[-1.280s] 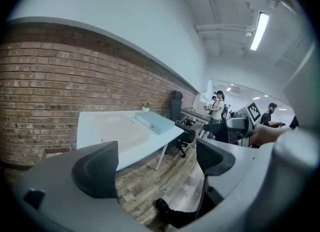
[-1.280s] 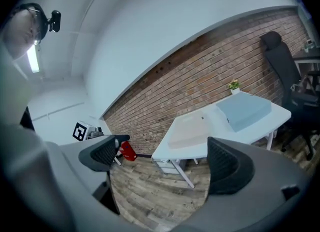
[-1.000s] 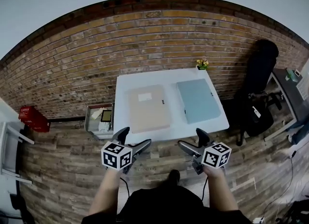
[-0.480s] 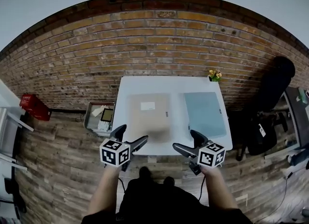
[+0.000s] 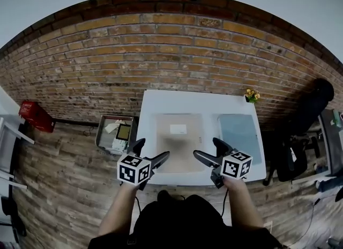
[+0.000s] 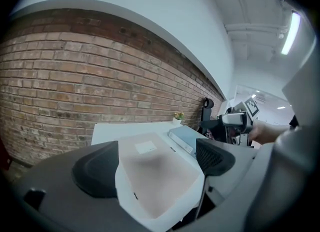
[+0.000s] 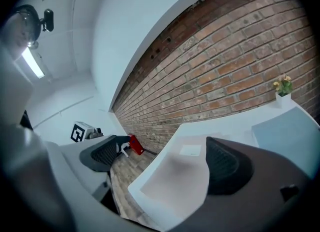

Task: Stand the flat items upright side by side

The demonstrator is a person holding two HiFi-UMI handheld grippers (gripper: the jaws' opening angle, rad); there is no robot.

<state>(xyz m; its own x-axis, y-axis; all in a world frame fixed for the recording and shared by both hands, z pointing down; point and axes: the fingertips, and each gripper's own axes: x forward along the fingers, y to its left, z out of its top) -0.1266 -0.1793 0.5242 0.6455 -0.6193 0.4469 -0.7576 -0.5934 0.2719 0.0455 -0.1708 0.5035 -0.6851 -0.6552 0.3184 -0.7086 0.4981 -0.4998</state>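
Two flat folders lie on a white table [image 5: 201, 100]: a beige one [image 5: 179, 141] with a white label at centre-left, and a blue-grey one [image 5: 240, 135] to its right. In the left gripper view the beige folder [image 6: 155, 168] fills the gap between the jaws and the blue-grey folder [image 6: 184, 138] lies beyond it. My left gripper [image 5: 152, 159] hangs open over the table's front left edge. My right gripper [image 5: 209, 152] is open over the front edge, between the two folders. Neither holds anything.
A small vase of yellow flowers [image 5: 251, 95] stands at the table's back right corner against the brick wall. A grey crate [image 5: 117, 133] of odds and ends sits on the wood floor left of the table. A black office chair [image 5: 300, 135] stands at the right, a red box [image 5: 35, 116] far left.
The view has closed in on the table. Both grippers now reach over its front edge instead of hanging short of it. Both stay open.
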